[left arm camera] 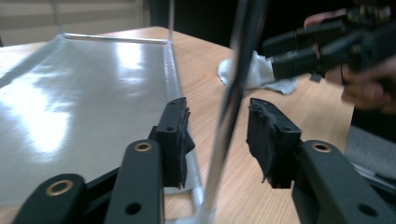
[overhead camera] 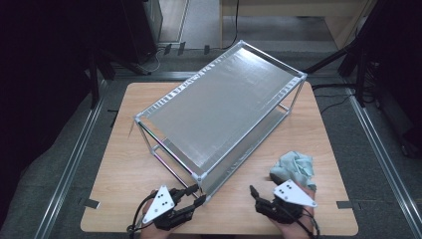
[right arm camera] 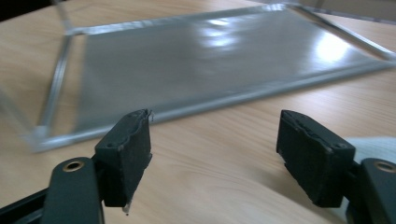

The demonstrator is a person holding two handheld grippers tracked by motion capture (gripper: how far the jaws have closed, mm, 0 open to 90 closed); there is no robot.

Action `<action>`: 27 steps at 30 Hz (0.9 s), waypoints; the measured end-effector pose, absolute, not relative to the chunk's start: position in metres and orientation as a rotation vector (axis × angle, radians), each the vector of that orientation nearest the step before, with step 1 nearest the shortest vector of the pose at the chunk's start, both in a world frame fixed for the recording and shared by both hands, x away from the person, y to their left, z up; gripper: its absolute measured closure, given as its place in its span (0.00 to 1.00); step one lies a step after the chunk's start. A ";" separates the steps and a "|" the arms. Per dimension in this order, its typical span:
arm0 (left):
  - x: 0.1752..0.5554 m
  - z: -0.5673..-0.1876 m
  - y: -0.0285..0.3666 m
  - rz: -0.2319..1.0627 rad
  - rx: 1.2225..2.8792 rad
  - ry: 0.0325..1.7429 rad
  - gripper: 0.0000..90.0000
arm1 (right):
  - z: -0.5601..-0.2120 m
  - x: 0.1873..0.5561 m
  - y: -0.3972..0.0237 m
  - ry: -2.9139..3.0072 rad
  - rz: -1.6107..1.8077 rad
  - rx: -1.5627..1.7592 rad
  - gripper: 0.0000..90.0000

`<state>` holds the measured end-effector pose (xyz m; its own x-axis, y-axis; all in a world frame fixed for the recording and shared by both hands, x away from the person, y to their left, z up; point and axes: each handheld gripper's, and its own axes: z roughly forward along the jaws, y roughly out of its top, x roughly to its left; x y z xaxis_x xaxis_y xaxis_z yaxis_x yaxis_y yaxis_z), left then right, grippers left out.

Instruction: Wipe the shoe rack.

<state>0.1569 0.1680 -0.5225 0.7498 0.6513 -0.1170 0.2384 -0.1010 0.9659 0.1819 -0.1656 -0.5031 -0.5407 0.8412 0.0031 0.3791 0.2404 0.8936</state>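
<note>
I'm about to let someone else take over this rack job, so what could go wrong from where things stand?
1. The left gripper has its jaws open around the rack's corner post without gripping it; any sideways pull could knock or skew the light rack.
2. The cloth lies bunched beside the right gripper, which is open and holds nothing; closing too early would miss it.
3. The rack sits near the table edge, so a shove could slide it off.

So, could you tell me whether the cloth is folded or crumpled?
Crumpled: the cloth lies bunched in an uneven heap on the table, no flat folds.
</note>
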 end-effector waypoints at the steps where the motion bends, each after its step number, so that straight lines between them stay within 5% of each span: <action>1: 0.157 -0.522 0.173 0.407 1.666 0.720 0.63 | -0.505 0.179 -0.155 2.051 1.272 1.075 0.34; 11: 0.164 -0.518 0.215 0.487 1.566 0.898 0.61 | -0.508 0.165 -0.075 2.187 1.415 0.914 0.47; 21: 0.178 -0.525 0.240 0.520 1.516 1.089 0.61 | -0.513 0.166 -0.037 2.195 1.437 0.932 0.61; 27: 0.183 -0.527 0.245 0.533 1.518 1.122 0.61 | -0.511 0.165 -0.027 2.163 1.440 0.908 0.90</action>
